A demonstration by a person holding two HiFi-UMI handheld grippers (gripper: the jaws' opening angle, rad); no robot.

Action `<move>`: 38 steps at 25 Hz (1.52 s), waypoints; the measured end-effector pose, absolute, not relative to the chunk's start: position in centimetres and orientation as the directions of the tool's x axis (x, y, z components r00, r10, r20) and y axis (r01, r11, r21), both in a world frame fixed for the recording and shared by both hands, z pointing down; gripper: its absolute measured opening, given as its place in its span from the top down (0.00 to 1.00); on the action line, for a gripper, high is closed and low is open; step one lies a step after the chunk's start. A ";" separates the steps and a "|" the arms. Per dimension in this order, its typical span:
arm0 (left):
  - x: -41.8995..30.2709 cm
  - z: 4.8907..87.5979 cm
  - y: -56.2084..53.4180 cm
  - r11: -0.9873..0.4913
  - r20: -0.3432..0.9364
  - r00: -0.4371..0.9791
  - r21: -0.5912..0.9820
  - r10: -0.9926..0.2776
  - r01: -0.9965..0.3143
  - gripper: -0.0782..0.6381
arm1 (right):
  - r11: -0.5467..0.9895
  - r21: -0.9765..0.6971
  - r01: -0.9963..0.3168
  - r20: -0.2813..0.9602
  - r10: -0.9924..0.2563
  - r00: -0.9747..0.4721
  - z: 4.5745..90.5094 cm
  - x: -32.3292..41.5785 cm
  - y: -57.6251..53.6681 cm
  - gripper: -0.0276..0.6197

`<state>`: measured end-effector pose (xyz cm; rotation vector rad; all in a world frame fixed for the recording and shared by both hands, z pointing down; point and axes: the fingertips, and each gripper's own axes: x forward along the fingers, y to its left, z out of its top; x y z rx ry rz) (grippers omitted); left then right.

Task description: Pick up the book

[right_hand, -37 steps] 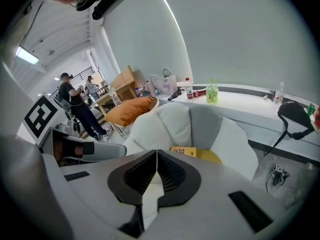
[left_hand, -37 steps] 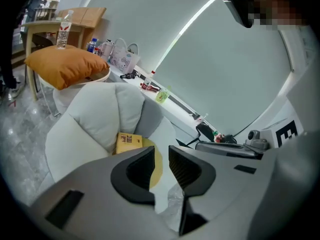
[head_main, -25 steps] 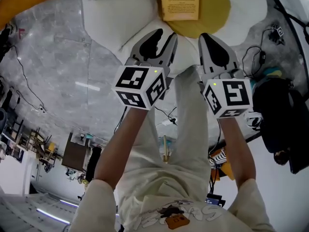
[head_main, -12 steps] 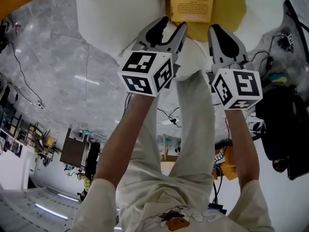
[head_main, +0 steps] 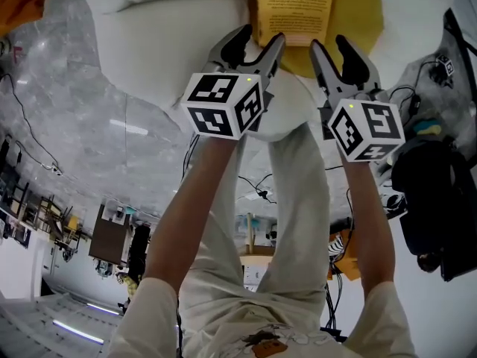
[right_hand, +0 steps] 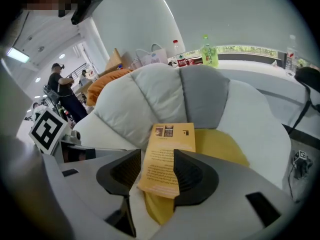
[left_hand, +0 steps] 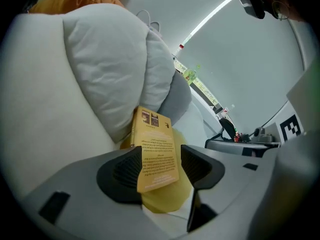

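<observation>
Since a second ago both grippers have dropped toward the book (head_main: 293,6), which lies on a yellow cushion (head_main: 359,21) against white pillows (head_main: 171,43). The jaws of your left gripper (head_main: 260,39) and right gripper (head_main: 331,45) are opening, and the book's near edge shows in each gap, ungripped. You're still approaching, so next slide onto that edge and close.

white cushion (head_main: 171,28): large, puffy, left side in head view
yellow pad (head_main: 358,21): round, flat, just beside white cushion
grey cushion (right_hand: 202,96): upright behind yellow pad
green bottle (right_hand: 206,51): upright on ledge behind
black bag (head_main: 432,192): right, on floor (head_main: 112,125)
cables (head_main: 30,125): loose on floor
</observation>
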<state>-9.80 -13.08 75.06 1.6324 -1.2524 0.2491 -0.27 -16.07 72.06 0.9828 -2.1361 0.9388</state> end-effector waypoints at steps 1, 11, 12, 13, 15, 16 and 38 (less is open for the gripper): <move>-9.8 75.8 -13.3 0.064 0.673 0.435 0.581 -0.599 -0.811 0.56 | 0.490 -0.333 -0.806 0.745 -0.388 -0.543 72.8 -0.1 -16.1 0.62; -9.5 80.6 -15.1 0.087 0.688 0.389 0.547 -0.613 -0.832 0.52 | 0.468 -0.324 -0.822 0.775 -0.367 -0.515 79.8 1.1 -15.3 0.62; -9.6 81.1 -15.1 0.089 0.690 0.387 0.546 -0.611 -0.833 0.52 | 0.470 -0.328 -0.820 0.774 -0.363 -0.518 80.0 1.0 -15.3 0.62; -9.7 81.6 -15.2 0.091 0.693 0.387 0.545 -0.608 -0.833 0.51 | 0.473 -0.331 -0.816 0.774 -0.358 -0.522 80.3 1.0 -15.2 0.62; -9.8 82.7 -15.3 0.095 0.697 0.391 0.548 -0.601 -0.831 0.50 | 0.485 -0.339 -0.806 0.772 -0.346 -0.533 81.0 0.8 -15.1 0.62; -9.7 83.3 -15.5 0.093 0.695 0.400 0.555 -0.597 -0.826 0.50 | 0.490 -0.341 -0.802 0.771 -0.342 -0.537 81.4 0.8 -15.2 0.62; -3.6 84.2 -17.2 -0.067 0.469 0.664 0.786 -0.582 -0.614 0.61 | 0.402 -0.390 -0.829 0.783 -0.329 -0.528 84.6 3.7 -14.4 0.70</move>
